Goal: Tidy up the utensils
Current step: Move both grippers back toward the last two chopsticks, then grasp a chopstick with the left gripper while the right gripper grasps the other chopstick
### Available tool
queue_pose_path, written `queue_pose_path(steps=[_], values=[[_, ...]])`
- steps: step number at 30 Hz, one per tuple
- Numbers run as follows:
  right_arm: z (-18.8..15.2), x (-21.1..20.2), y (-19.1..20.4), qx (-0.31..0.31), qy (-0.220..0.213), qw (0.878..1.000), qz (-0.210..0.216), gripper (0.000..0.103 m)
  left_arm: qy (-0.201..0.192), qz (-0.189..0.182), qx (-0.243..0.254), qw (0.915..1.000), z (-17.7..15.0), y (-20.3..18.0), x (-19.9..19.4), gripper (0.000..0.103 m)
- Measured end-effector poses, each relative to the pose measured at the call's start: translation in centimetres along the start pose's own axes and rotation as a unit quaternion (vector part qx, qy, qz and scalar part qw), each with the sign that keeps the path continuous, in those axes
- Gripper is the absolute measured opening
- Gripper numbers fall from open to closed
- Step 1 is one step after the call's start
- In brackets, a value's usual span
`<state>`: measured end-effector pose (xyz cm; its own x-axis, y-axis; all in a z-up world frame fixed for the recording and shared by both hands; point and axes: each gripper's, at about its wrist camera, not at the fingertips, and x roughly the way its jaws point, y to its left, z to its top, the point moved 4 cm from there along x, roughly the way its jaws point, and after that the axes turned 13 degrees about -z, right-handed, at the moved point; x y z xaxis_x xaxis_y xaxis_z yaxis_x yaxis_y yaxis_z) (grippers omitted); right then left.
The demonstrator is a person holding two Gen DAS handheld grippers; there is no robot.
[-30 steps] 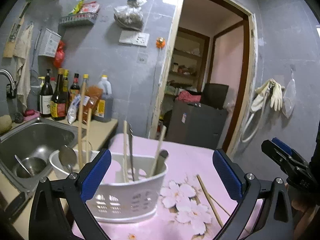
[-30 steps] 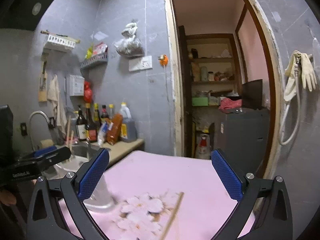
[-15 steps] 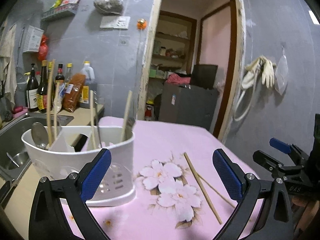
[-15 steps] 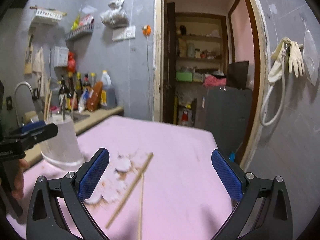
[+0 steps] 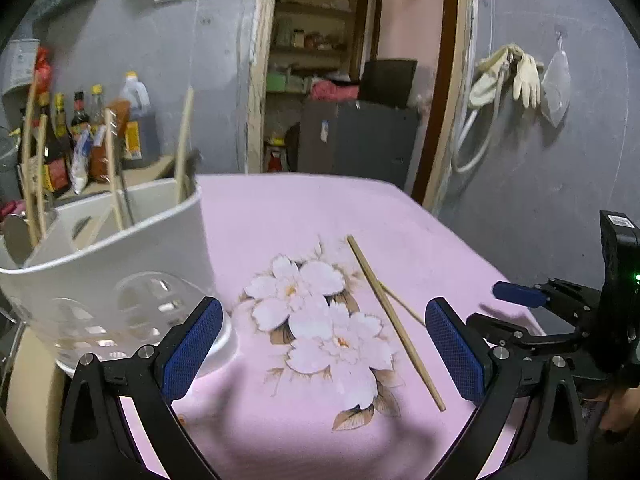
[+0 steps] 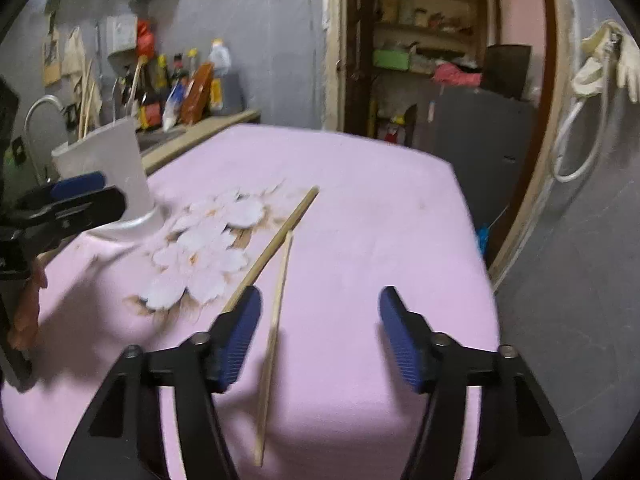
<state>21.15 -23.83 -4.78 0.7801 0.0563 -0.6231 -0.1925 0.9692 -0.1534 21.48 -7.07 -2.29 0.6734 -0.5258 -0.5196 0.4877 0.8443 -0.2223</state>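
Tabletop [image 5: 280, 208] pink, printed with white flowers [image 5: 320, 312] with brown leaves. Two chopsticks [image 6: 276, 240] pale tan wood. Utensil holder [image 5: 120, 264] white plastic; the sticks standing in it are tan too. Left gripper [image 5: 322, 348] black frame, blue textured pads; right gripper [image 6: 320, 332] same black and blue. Wall [image 5: 560, 160] grey tile. Door frame [image 5: 444, 80] dark brown with cream edge. Gloves [image 5: 524, 76] on the wall off-white. Bottles [image 5: 68, 120] dark with yellow caps and red-yellow labels.

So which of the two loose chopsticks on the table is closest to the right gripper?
The thinner, paler chopstick runs just inside the right gripper's left finger; the thicker chopstick passes outside that finger.
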Motion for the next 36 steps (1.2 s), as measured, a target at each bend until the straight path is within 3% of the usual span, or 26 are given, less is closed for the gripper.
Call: queue_pose_path(steps=[8,13,17,22,29,36], values=[[-0.7,1.5,2.0,-0.042,0.046,0.998,0.026,0.036,0.049,-0.019,-0.012,0.9985,-0.3,0.1,2.3,0.097],[-1.0,2.5,2.4,-0.055,0.07,0.996,0.027,0.025,0.078,-0.035,-0.015,0.9962,-0.6,0.0,3.5,0.084],[-0.9,3.0,2.2,-0.059,0.071,0.996,0.01,0.006,0.103,-0.049,-0.019,0.9933,-0.8,-0.2,4.6,0.07],[-0.6,3.1,0.7,-0.037,0.066,0.997,-0.001,0.001,0.132,-0.069,-0.03,0.9885,-0.7,-0.2,6.0,0.056],[-0.1,3.4,-1.5,-0.021,0.058,0.998,-0.028,0.0,0.154,-0.085,-0.057,0.9827,-0.3,0.3,8.1,0.051],[0.2,4.2,-3.5,0.002,0.067,0.997,-0.037,0.0,0.171,-0.101,-0.095,0.9754,1.4,1.0,11.2,0.027]])
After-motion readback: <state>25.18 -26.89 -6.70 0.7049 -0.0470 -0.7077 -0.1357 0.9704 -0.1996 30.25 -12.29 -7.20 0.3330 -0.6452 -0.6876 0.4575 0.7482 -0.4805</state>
